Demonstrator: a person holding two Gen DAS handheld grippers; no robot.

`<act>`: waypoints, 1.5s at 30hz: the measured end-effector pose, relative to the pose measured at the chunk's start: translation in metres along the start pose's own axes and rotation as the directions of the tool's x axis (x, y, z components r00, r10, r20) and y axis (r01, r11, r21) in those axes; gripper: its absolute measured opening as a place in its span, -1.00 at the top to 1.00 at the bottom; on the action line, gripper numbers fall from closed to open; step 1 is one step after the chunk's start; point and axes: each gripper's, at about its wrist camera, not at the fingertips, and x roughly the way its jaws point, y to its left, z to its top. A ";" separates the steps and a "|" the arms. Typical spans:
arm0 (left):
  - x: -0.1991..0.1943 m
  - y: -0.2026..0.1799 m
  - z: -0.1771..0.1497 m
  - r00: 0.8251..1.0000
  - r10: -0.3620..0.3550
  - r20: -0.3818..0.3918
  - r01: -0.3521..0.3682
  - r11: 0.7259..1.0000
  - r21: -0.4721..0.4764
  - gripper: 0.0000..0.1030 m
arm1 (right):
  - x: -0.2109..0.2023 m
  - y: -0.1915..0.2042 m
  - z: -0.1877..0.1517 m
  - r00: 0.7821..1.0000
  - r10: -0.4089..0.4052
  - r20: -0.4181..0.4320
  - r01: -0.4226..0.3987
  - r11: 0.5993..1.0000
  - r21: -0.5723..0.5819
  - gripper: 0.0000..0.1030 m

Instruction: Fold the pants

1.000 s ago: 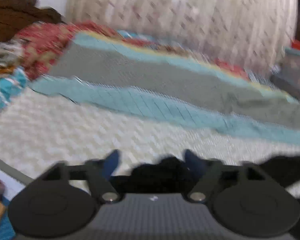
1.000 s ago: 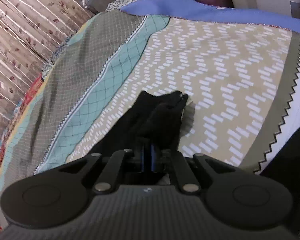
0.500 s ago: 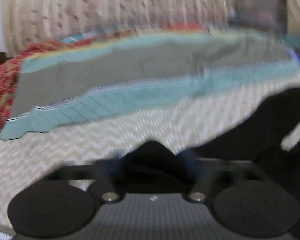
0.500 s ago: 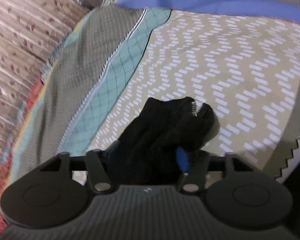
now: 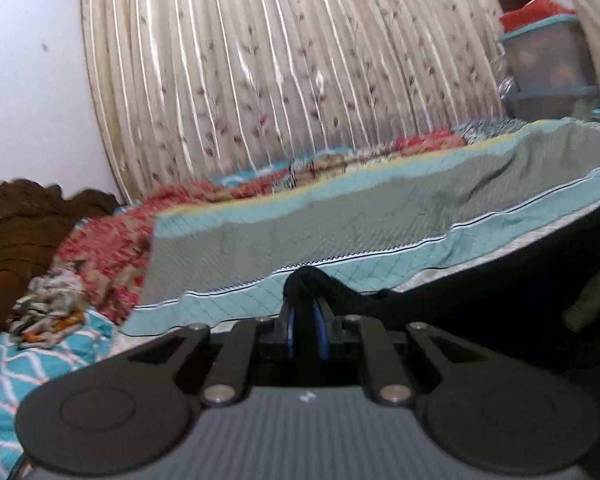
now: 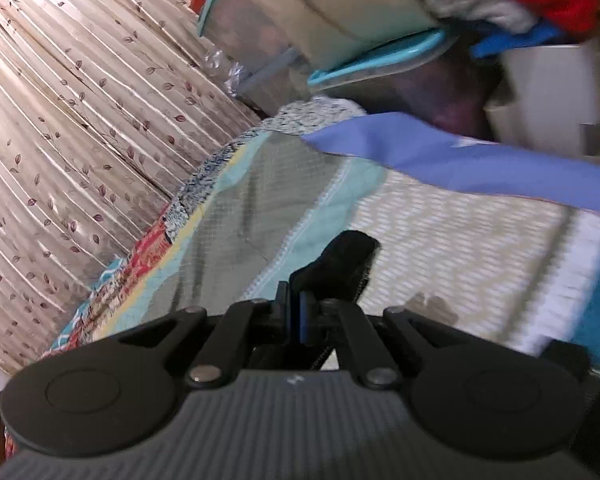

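Both grippers are clamped on the black pants [image 5: 500, 276], which are lifted off the bedspread [image 5: 340, 216] — that spread is the landmark here. Left gripper [image 5: 306, 312]: jaws drawn together on a bunched bit of black fabric that pokes up just past the blue pads [image 5: 290, 332], w/ the rest of the garment stretching away to the right side of the left wrist view as a dark, taut band above the spread's teal stripe. Right gripper [image 6: 300, 312]: its jaws have just been closing, and they now pinch another fold of the pants [image 6: 340, 264]; a black tip of cloth sticks out ahead of the fingers, over the boundary between the spread's teal stripe and its beige zigzag panel. More black fabric hangs below that gripper's body, at the lower right of the right wrist view. The bedspread [image 6: 440, 232] lies flat on the bed, grey-green checked band next to teal, then beige. A blue-violet cloth [image 6: 480, 168] lies across the far end of the spread. Beyond the spread's far long edge hangs a pleated curtain [image 5: 280, 72] w/ a leaf print, and a red patterned blanket [image 5: 112, 240] sits crumpled at the spread's left end in the left wrist view. A clear storage bin w/ teal lid [image 5: 548, 60] stands past the spread's right end — contents blurred, can't tell.
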 end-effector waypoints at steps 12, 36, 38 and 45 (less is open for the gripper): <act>-0.101 -0.036 -0.104 0.954 -0.055 -0.296 0.021 0.993 -0.117 0.72 | -0.085 -0.159 -0.098 0.952 -0.284 -0.117 0.302 0.932 0.202 0.46; 0.005 0.108 -0.126 0.862 -0.448 -0.239 -0.004 0.465 -0.885 0.71 | -0.061 0.216 -0.349 0.531 0.216 -0.819 -0.817 0.385 -0.428 -0.23; 0.002 0.110 -0.125 0.864 -0.461 -0.201 0.025 0.439 -0.898 0.76 | -0.054 0.244 -0.391 0.490 0.178 -0.853 -0.852 0.305 -0.426 -0.29; -0.034 0.126 -0.104 0.895 -0.443 -0.054 0.143 0.400 -0.906 0.78 | -0.045 0.271 -0.442 0.532 0.065 -0.844 -0.836 0.201 -0.511 0.80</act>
